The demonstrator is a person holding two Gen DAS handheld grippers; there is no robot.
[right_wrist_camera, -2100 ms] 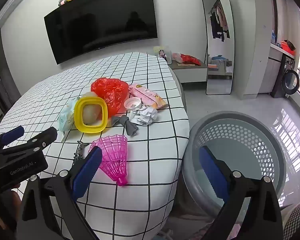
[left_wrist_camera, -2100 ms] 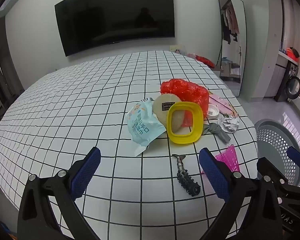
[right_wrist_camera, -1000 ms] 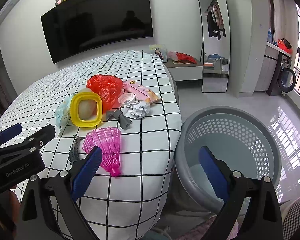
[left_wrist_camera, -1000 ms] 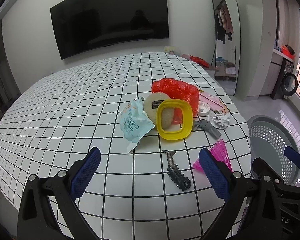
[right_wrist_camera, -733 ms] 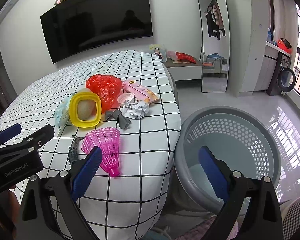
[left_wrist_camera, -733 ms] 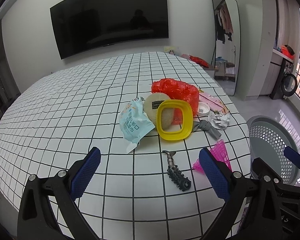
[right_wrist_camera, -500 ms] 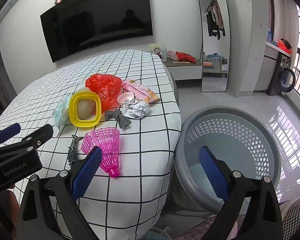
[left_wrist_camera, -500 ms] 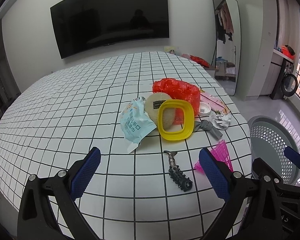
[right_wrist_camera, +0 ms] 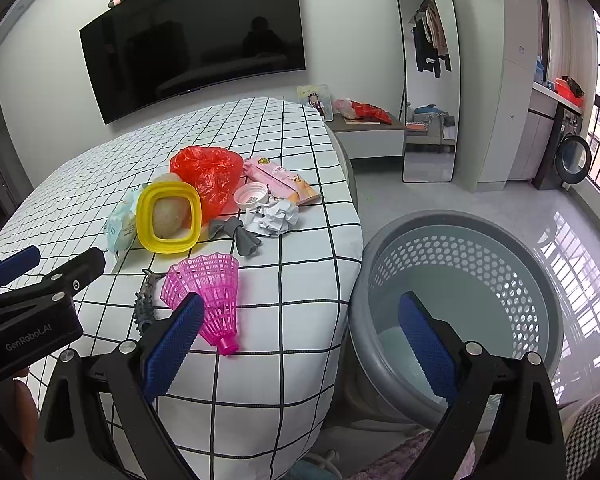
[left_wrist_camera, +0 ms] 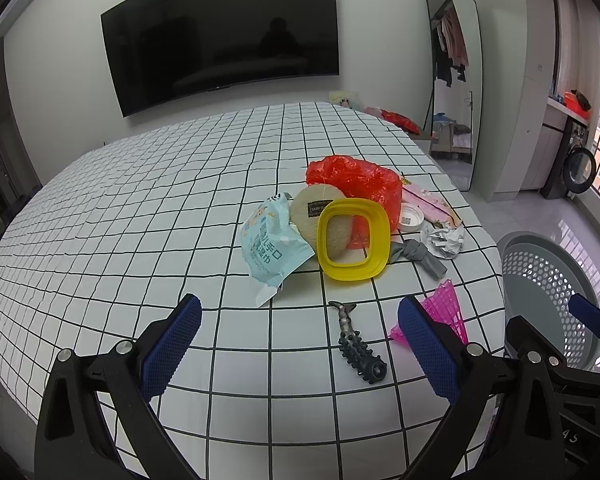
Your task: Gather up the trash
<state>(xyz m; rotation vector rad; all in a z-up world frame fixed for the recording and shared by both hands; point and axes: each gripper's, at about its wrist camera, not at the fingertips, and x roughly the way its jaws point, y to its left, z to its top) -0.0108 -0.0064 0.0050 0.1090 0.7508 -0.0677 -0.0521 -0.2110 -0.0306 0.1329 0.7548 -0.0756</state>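
Both grippers, left gripper [left_wrist_camera: 298,342] and right gripper [right_wrist_camera: 300,330], gape empty; pink shuttlecock [right_wrist_camera: 210,290] looks feather-light, springy mesh, likely best pinched at its cork tip.

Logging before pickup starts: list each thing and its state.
left gripper: open, empty
right gripper: open, empty
grey basket: upright on the floor, no trash inside
crumpled paper: balled up
red bag: crumpled
pink shuttlecock: lying on its side

A checked bed [left_wrist_camera: 140,208] carries a red bag [left_wrist_camera: 356,178], yellow lid [left_wrist_camera: 354,240] and pink shuttlecock [right_wrist_camera: 212,292].
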